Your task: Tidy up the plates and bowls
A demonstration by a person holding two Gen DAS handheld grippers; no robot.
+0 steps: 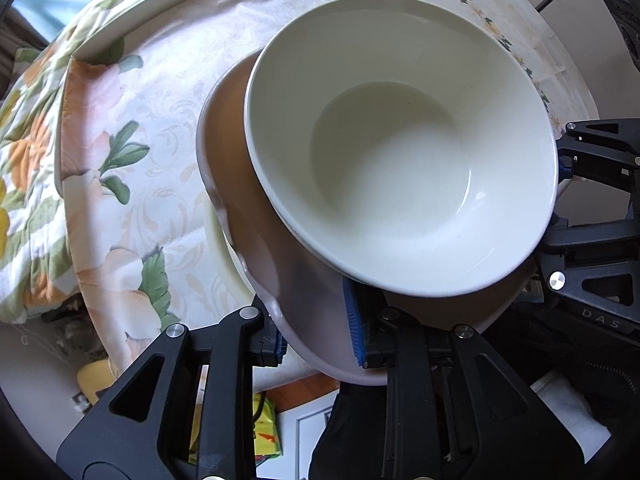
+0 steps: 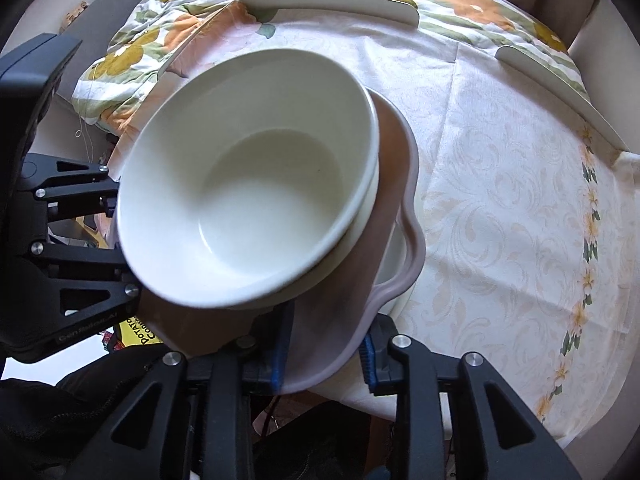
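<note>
A pale pink plate with a wavy rim (image 1: 240, 184) (image 2: 396, 216) carries stacked white bowls (image 1: 400, 148) (image 2: 256, 192). My left gripper (image 1: 316, 336) is shut on the plate's near edge, blue pads on both sides of the rim. My right gripper (image 2: 326, 354) is shut on the opposite edge of the same plate. Each gripper shows in the other's view: the right one at the right edge of the left wrist view (image 1: 592, 200), the left one at the left edge of the right wrist view (image 2: 72, 220). The plate hangs partly over the table edge. A white plate (image 1: 224, 256) lies under it.
A round table with a floral cream cloth (image 1: 152, 128) (image 2: 500, 208). White plates lie at the far edge (image 2: 328, 0) (image 2: 560, 92) (image 1: 160, 12). A flowered quilt (image 2: 132, 52) lies beyond. Yellow packets (image 1: 268, 428) lie on the floor below.
</note>
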